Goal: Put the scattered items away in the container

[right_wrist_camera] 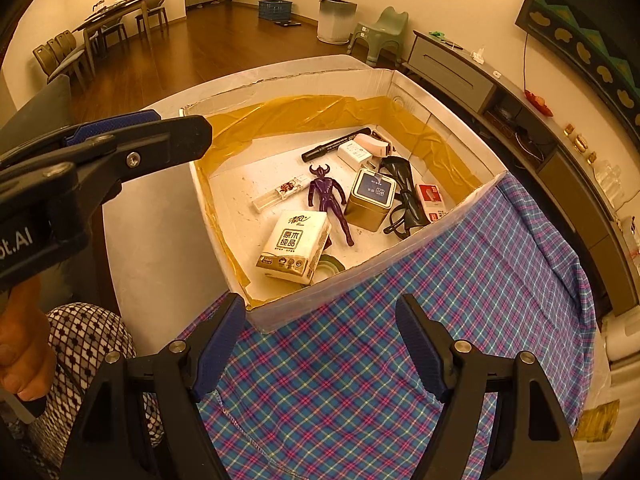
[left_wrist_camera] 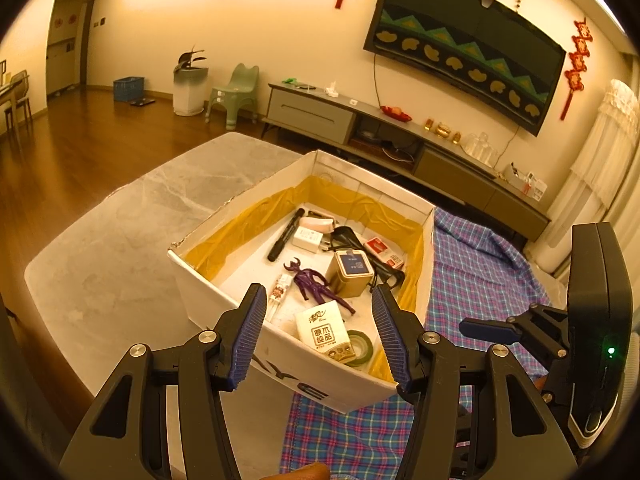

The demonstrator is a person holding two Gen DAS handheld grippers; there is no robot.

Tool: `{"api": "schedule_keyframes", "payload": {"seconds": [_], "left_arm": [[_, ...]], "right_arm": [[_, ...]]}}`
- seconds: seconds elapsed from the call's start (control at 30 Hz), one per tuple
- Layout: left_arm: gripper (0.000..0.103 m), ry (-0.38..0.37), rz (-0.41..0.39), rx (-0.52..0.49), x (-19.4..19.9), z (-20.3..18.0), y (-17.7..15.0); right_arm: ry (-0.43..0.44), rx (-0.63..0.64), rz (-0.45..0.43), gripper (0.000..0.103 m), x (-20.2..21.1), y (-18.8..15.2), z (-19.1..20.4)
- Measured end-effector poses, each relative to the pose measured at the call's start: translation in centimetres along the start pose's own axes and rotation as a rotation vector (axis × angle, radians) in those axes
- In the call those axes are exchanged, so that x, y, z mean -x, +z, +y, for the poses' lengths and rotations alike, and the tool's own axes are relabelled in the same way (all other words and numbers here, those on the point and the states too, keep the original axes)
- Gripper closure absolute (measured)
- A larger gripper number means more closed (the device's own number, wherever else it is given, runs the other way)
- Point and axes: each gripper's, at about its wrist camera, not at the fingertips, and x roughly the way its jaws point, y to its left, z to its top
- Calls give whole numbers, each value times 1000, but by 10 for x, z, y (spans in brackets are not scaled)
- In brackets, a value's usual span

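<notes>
On the marble table (left_wrist_camera: pixel 100 240) sits the white cardboard box (right_wrist_camera: pixel 360 276), its near corner resting on a plaid cloth (right_wrist_camera: pixel 360 380). Inside lie a tissue pack (right_wrist_camera: pixel 294 246), a purple figurine (right_wrist_camera: pixel 326 196), a gold tin (right_wrist_camera: pixel 370 200), black glasses (right_wrist_camera: pixel 406 196), a black marker (right_wrist_camera: pixel 334 144) and a green tape roll (right_wrist_camera: pixel 330 266). The left gripper (left_wrist_camera: pixel 320 332) hangs over the box's near edge, its 2 fingers spread wide and holding nothing. The right gripper (right_wrist_camera: pixel 320 348) hovers above the cloth, likewise wide and unloaded.

One box (right_wrist_camera: pixel 404 248) holding nine items, one plaid cloth (right_wrist_camera: pixel 360 380).
</notes>
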Motion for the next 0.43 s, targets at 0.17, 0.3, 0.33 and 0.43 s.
{"api": "schedule_keyframes", "payload": {"seconds": [0.17, 0.3, 0.33, 0.43], "left_arm": [[45, 1, 0, -6, -1, -1, -1], [44, -9, -39, -29, 4, -4, -3], [44, -7, -45, -37, 5, -6, -3], [44, -12, -34, -42, 5, -9, -2]], "right_arm": [[1, -3, 1, 25, 0, 0, 0], [2, -5, 2, 25, -1, 0, 0], [3, -4, 2, 25, -1, -1, 0], [5, -7, 2, 25, -1, -1, -1]]}}
